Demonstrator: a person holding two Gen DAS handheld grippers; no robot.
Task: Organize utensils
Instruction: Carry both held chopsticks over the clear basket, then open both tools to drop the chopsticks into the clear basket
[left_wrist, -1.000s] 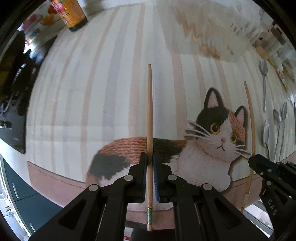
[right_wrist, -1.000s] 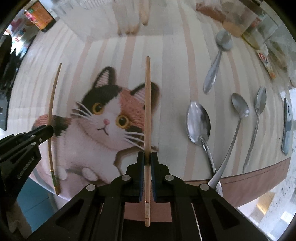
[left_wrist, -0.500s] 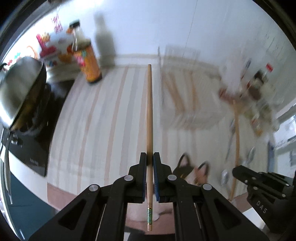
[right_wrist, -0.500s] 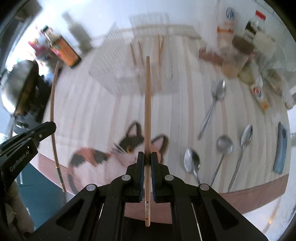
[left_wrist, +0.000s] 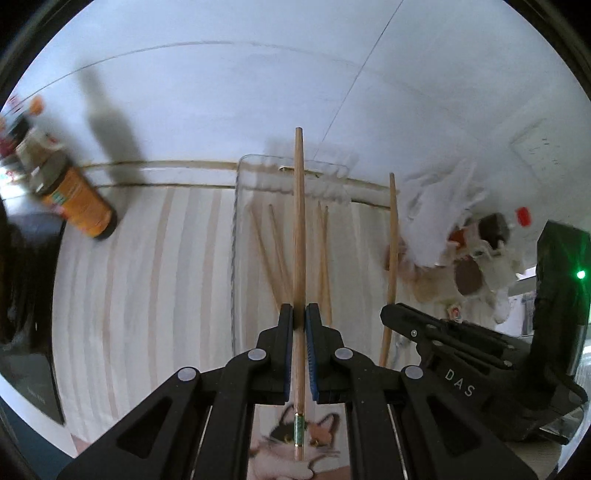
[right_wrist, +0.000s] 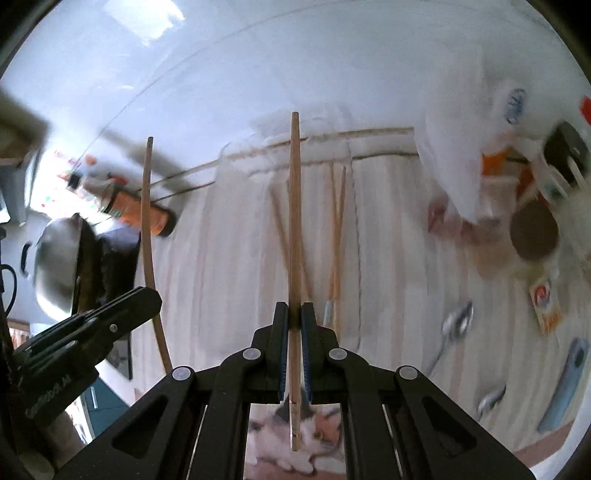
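Jaws, both grippers: each clamped on one chopstick.
Left gripper (left_wrist: 299, 314), right gripper (right_wrist: 291, 312); lifted from cat mat to clear tray (left_wrist: 236, 236) at far edge; four chopsticks (left_wrist: 275, 258) already inside.

- We see a striped cream tablecloth (left_wrist: 155, 280) with a calico cat picture (right_wrist: 317, 439) at its near edge.
- We see an orange-labelled, dark-capped bottle (left_wrist: 75, 201) at the far left, against the white wall (left_wrist: 229, 92).
- We see a rounded steel pot (right_wrist: 57, 262) left of the cloth.
- We see a light-blue flat phone-like slab (right_wrist: 565, 384) on the right, blurred.
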